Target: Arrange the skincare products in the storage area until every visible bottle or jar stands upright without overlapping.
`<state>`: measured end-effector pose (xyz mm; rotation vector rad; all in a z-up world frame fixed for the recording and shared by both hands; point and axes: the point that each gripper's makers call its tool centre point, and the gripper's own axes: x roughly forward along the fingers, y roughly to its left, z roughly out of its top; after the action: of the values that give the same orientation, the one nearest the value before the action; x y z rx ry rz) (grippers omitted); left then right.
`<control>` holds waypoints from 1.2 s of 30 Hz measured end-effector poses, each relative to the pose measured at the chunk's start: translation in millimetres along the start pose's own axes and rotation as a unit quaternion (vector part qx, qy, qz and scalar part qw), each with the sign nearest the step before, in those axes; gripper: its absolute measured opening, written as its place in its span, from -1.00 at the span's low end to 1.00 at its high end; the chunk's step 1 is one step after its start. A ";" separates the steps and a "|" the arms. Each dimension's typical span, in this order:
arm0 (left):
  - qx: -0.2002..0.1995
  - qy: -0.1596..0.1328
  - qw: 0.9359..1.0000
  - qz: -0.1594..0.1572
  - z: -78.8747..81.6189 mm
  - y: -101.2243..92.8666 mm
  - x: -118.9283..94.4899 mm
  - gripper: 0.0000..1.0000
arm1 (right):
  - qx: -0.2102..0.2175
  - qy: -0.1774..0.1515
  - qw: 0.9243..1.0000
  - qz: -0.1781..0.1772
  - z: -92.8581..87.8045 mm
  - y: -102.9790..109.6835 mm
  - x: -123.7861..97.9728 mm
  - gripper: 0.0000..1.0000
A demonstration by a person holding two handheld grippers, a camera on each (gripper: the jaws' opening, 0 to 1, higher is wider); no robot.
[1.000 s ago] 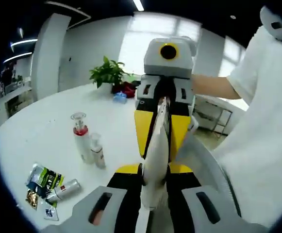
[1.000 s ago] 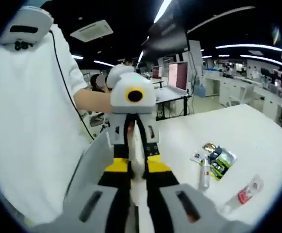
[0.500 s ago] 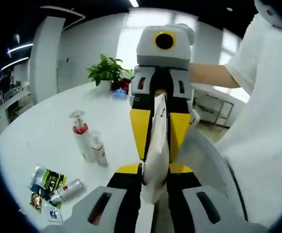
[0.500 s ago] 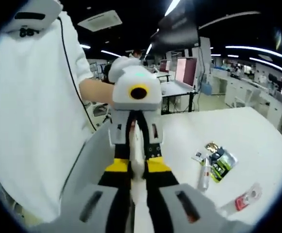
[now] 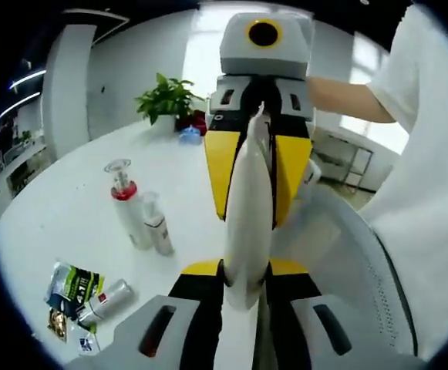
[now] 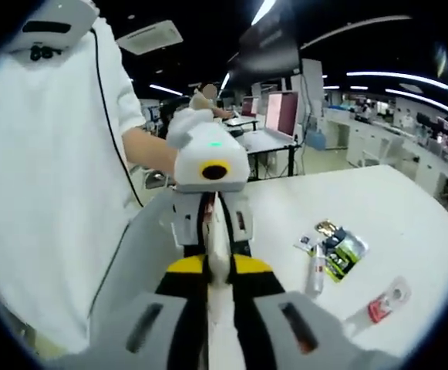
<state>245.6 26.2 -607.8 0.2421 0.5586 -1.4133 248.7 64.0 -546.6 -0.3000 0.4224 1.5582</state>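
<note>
Both hand-held grippers (image 5: 248, 270) (image 6: 212, 274) clamp one white tube (image 5: 247, 208) above a white table (image 5: 62, 208) in an office.

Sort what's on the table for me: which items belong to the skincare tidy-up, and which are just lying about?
Job items:
- white tube, gripped between both tools
- red-collared pump bottle, upright
- small white bottle, upright beside it
- silver spray can, lying on its side
- sachets next to the can

Lying about:
- potted plant
- blue object near it

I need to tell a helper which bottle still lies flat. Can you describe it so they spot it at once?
On the white table, find the green sachets near its edge. The silver can lies on its side against them, unlike the two upright pump bottles.
</note>
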 end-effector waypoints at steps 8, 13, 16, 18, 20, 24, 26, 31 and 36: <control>0.012 0.018 1.000 0.013 -7.9 16.8 10.6 -0.67 | 0.008 0.013 0.999 -0.040 -16.2 -15.3 -0.6 -0.74; 0.008 0.025 1.000 0.013 -15.6 27.4 18.5 -0.67 | 0.018 0.022 0.997 -0.072 -27.4 -25.5 2.8 -0.69; 0.008 0.015 1.000 0.015 -15.5 32.6 21.0 -0.68 | 0.031 0.014 0.995 -0.092 -29.1 -32.5 1.7 -0.67; 0.009 0.008 1.000 0.018 -15.8 36.8 23.5 -0.68 | 0.034 0.014 0.994 -0.106 -31.9 -37.1 2.0 -0.65; 0.009 0.008 1.000 0.022 -17.6 41.3 26.2 -0.68 | 0.031 0.020 0.992 -0.119 -35.6 -41.5 2.0 -0.63; 0.014 0.008 0.999 0.032 -21.6 50.9 27.7 -0.68 | 0.022 0.041 0.987 -0.155 -44.3 -50.6 -0.1 -0.49; 0.017 0.007 0.999 0.032 -22.0 53.0 27.6 -0.68 | 0.030 0.026 0.985 -0.165 -42.1 -52.8 -2.2 -0.39; 0.026 0.008 0.999 0.030 -24.4 56.6 30.4 -0.68 | 0.042 0.028 0.974 -0.219 -49.3 -63.8 -14.1 -0.10; 0.033 0.013 0.999 0.025 -26.3 59.5 34.3 -0.68 | 0.068 0.008 0.956 -0.286 -55.9 -70.5 -31.7 0.12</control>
<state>299.5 18.7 -657.2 0.3248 0.5242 -1.3829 316.2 10.8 -588.2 -0.2954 0.4093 0.9563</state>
